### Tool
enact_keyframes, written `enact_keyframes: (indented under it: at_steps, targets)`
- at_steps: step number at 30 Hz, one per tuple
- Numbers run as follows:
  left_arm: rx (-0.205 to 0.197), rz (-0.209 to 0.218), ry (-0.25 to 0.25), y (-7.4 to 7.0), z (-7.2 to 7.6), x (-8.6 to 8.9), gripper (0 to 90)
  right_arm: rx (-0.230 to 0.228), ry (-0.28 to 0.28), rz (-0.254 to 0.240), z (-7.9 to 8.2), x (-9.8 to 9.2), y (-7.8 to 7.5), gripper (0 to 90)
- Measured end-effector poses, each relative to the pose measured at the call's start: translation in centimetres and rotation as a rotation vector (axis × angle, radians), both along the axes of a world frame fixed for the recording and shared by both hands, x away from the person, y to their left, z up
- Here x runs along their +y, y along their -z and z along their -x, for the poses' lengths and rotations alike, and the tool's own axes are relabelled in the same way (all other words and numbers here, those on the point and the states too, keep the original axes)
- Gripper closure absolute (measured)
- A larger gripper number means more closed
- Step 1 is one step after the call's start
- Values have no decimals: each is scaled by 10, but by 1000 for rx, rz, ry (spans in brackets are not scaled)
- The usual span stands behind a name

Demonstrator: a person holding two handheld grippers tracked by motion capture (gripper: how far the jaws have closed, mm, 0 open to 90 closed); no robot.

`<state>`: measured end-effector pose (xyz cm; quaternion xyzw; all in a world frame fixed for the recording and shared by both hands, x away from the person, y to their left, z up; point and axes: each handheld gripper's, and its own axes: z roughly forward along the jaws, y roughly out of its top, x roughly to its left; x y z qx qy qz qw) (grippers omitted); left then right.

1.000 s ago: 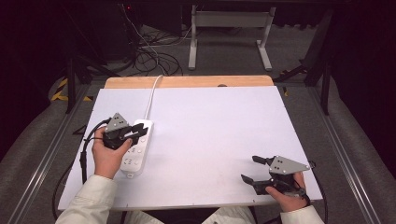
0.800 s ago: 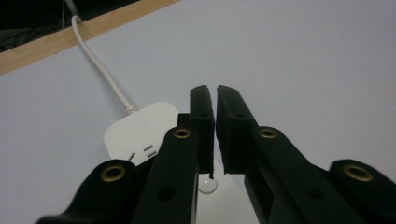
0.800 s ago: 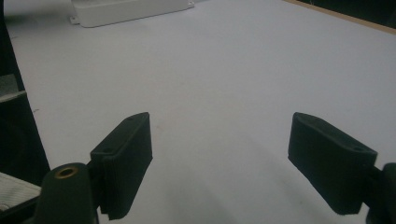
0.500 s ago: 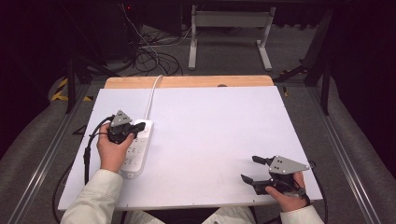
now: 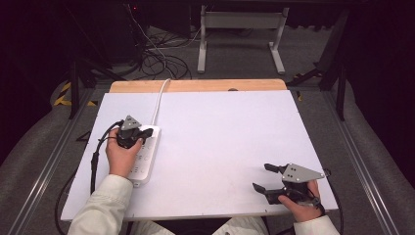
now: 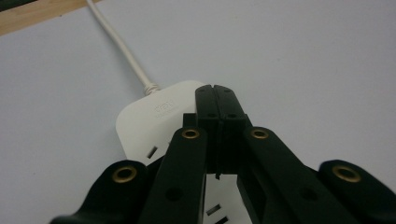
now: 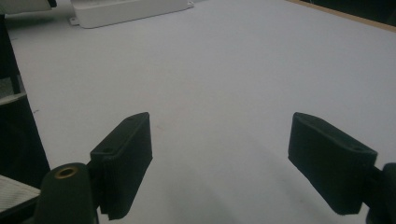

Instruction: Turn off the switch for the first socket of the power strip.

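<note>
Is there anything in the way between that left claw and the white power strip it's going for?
Nothing visible. The left gripper, jaws shut together, hangs right over the cord end of the power strip, with only bare white table around them. The right gripper sits open, far off near the table's front edge.

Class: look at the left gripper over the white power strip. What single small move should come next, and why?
Probably press the left gripper straight down. Its jaws are shut with nothing between them, and their tip sits over the power strip at the cord end, likely near a switch, hidden here. The right gripper rests open, far off.
</note>
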<state>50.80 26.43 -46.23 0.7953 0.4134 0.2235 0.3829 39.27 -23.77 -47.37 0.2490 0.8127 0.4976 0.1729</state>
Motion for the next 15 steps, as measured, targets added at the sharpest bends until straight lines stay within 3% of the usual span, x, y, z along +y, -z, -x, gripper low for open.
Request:
enact_keyframes:
  at_steps: [6,15]
  targets:
    - [6,-34,2,4,-2,-3,900,3,0,1,0,0,0,220]
    - [8,-23,5,6,-3,-3,900,2,-1,2,0,0,0,220]
